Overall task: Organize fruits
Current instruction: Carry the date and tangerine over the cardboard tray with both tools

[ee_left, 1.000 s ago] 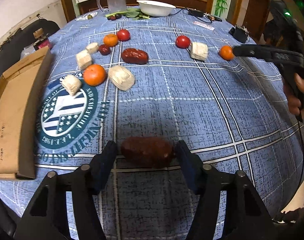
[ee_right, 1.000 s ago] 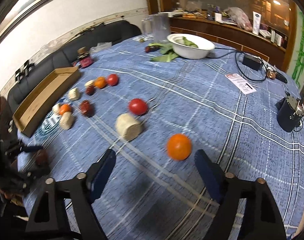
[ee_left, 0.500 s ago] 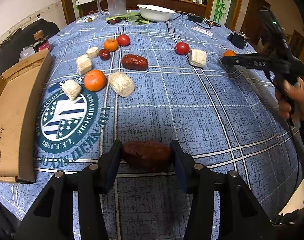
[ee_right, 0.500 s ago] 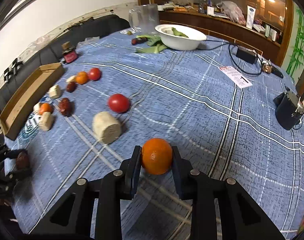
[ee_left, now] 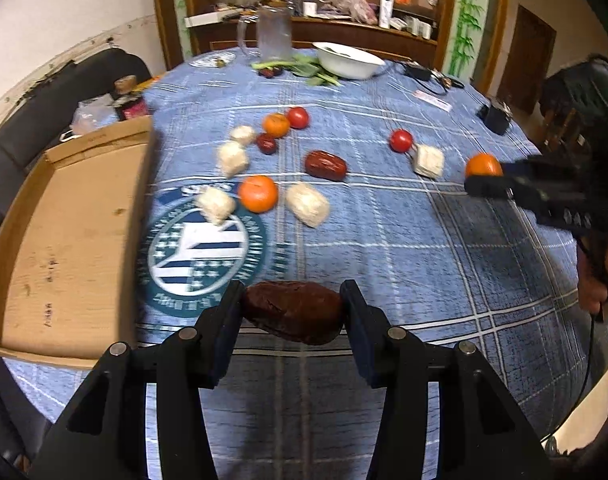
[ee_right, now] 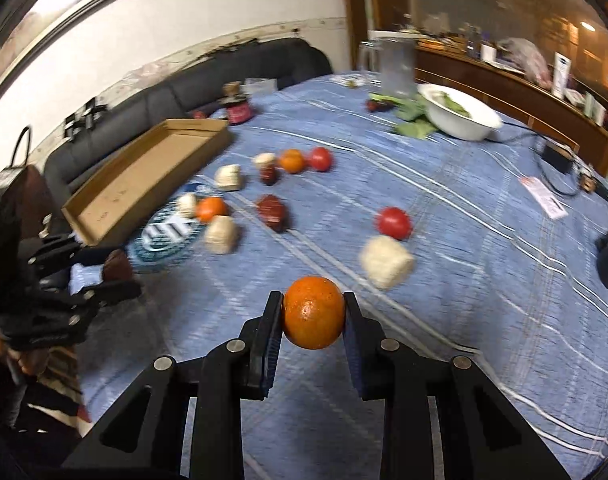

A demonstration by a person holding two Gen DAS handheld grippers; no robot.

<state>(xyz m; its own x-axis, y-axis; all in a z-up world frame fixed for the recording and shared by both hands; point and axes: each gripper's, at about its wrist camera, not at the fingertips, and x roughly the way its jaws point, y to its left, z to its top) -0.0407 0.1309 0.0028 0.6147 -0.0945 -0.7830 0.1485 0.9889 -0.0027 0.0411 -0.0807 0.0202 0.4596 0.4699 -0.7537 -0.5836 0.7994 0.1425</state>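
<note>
My left gripper (ee_left: 291, 312) is shut on a dark red date (ee_left: 293, 311) and holds it above the blue tablecloth. My right gripper (ee_right: 314, 318) is shut on an orange (ee_right: 314, 312), lifted off the table; it also shows in the left wrist view (ee_left: 482, 165). An open cardboard box (ee_left: 63, 232) lies at the table's left edge. On the cloth lie two oranges (ee_left: 257, 193), two red tomatoes (ee_left: 400, 140), two more dates (ee_left: 326, 165) and several pale cake blocks (ee_left: 308, 204).
A white bowl (ee_left: 348, 60) with greens, a glass jug (ee_left: 273, 38), a cable and a small black box (ee_left: 496, 118) stand at the table's far side. A dark sofa (ee_right: 223, 76) runs behind the box. A wooden sideboard lines the back wall.
Both grippers closed on their fruit and lifted it off the table. Both views have swung towards the cardboard box.
</note>
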